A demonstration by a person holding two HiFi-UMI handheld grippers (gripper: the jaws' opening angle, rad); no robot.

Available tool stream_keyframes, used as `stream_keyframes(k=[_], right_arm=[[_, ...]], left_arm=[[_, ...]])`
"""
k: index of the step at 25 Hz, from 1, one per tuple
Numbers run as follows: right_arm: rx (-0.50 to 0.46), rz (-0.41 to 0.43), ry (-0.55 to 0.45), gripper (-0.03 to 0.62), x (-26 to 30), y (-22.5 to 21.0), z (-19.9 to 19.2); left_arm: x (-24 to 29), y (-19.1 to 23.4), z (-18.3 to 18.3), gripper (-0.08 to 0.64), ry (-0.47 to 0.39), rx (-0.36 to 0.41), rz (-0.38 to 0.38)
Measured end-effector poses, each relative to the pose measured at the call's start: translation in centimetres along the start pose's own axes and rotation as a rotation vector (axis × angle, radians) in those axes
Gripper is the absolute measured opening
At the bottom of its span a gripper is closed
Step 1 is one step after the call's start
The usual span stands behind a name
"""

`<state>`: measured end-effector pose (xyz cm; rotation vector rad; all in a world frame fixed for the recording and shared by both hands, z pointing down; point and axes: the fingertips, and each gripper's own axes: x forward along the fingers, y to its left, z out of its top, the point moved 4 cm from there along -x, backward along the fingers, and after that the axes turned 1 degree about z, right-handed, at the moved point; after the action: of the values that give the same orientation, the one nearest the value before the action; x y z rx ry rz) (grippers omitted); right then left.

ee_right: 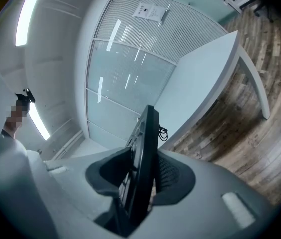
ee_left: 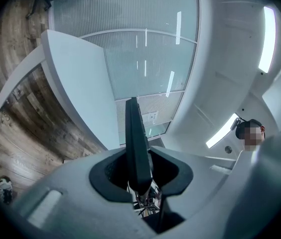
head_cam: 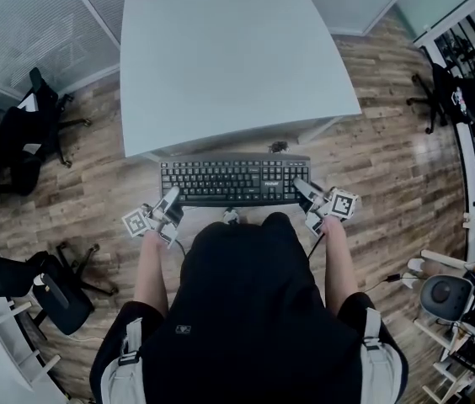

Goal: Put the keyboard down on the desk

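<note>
Head view: left tool [head_cam: 170, 200], right tool [head_cam: 302, 189] on keyboard [head_cam: 233, 179]

My black rectangular plastic keyboard [head_cam: 233, 179] shows dark against the pale grey-white flat desk top [head_cam: 229, 57]. The wooden plank floor [head_cam: 389, 141] is streaked brown and grey. My white left gripper [head_cam: 170, 200] and white right gripper [head_cam: 303, 190] bear black-and-white square markers.

The keyboard [head_cam: 233, 179] hangs just before the surface's [head_cam: 229, 49] near edge, above the floor [head_cam: 94, 175], with the left gripper [head_cam: 173, 197] on its left end and the right gripper [head_cam: 301, 188] on its right end. An office chair [head_cam: 42, 108] stands left of the surface.
</note>
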<state>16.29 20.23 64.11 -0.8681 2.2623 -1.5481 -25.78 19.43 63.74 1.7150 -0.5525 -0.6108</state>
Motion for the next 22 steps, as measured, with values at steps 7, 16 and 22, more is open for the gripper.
stream_keyframes(k=[7, 16, 22], right_arm=[[0.007, 0.029, 0.018, 0.133, 1.3, -1.0, 1.6], [-0.002, 0.065, 0.122, 0.137, 4.8, -3.6, 7.1], [0.004, 0.092, 0.177, 0.138, 6.1, -5.3, 12.4]], left_arm=[[0.8, -0.2, 0.7, 0.081, -0.012, 0.023, 0.027], [3.4, -0.1, 1.4, 0.081, -0.102, 0.028, 0.085], [7.3, -0.2, 1.5, 0.081, -0.159, 0.042, 0.096]])
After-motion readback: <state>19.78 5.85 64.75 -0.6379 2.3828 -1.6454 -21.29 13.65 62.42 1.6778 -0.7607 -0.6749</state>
